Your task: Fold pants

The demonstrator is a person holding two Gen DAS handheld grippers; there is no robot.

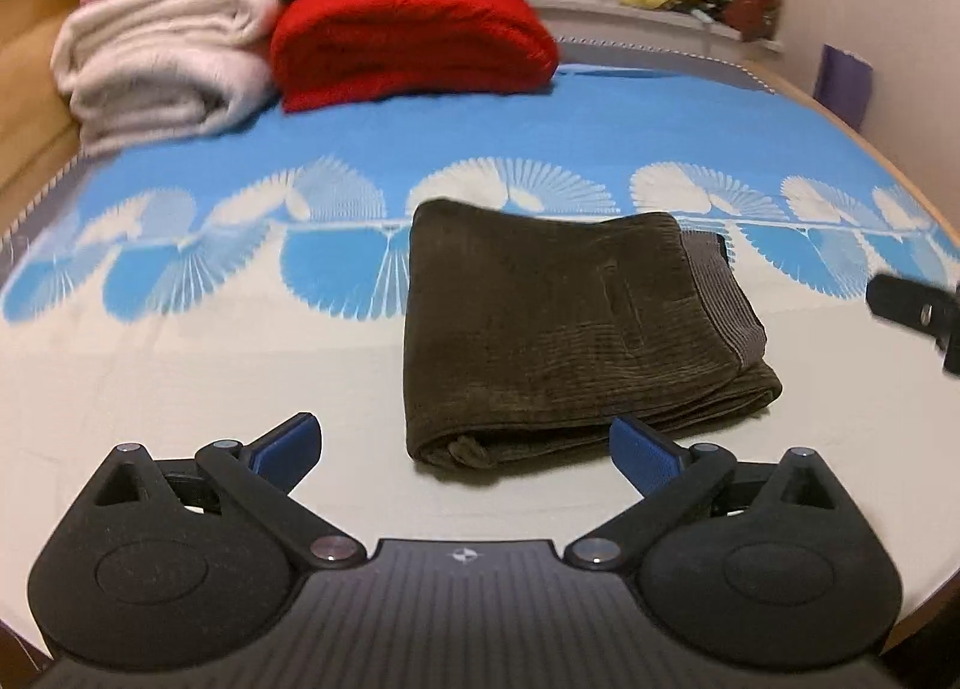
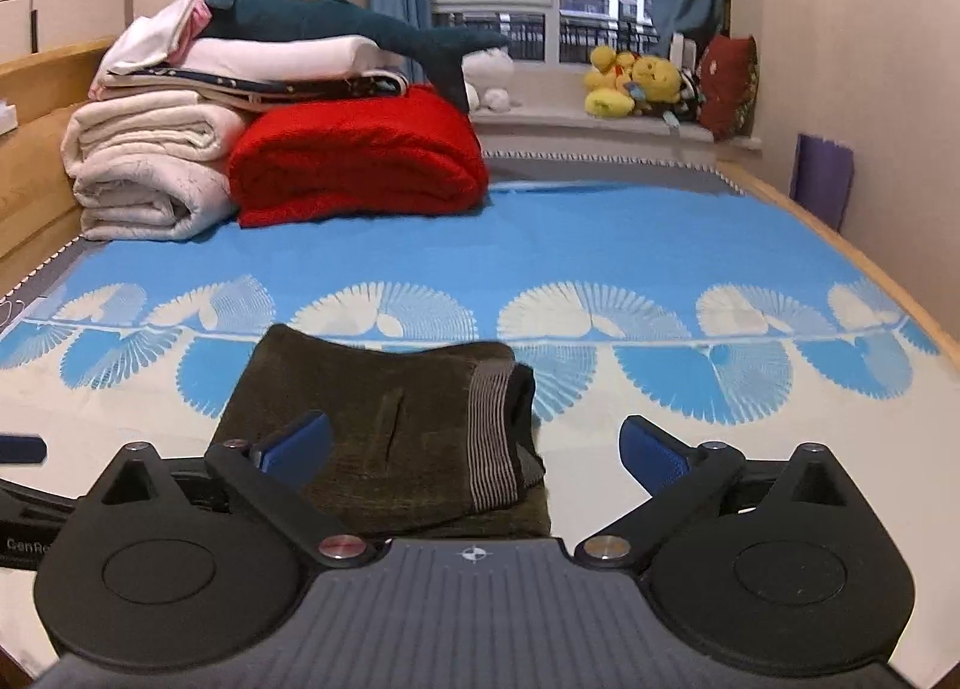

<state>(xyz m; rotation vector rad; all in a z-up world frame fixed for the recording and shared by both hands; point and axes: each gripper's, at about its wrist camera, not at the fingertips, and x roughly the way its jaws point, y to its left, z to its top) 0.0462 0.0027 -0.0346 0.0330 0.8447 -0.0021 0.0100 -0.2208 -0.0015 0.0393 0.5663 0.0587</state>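
The dark olive corduroy pants [image 1: 564,323] lie folded into a compact rectangle on the blue and white bedspread [image 1: 180,389], with the grey striped waistband on the right side. My left gripper [image 1: 465,449] is open and empty, just in front of the fold's near edge. My right gripper [image 2: 474,449] is open and empty, hovering over the near right part of the pants [image 2: 384,425]. The right gripper's tip [image 1: 912,308] shows at the right edge of the left wrist view.
A rolled cream blanket [image 2: 144,179] and a folded red blanket [image 2: 360,161] sit at the far left of the bed under stacked linens and a plush shark [image 2: 360,29]. Yellow plush toys [image 2: 636,80] line the windowsill. A wall runs along the right.
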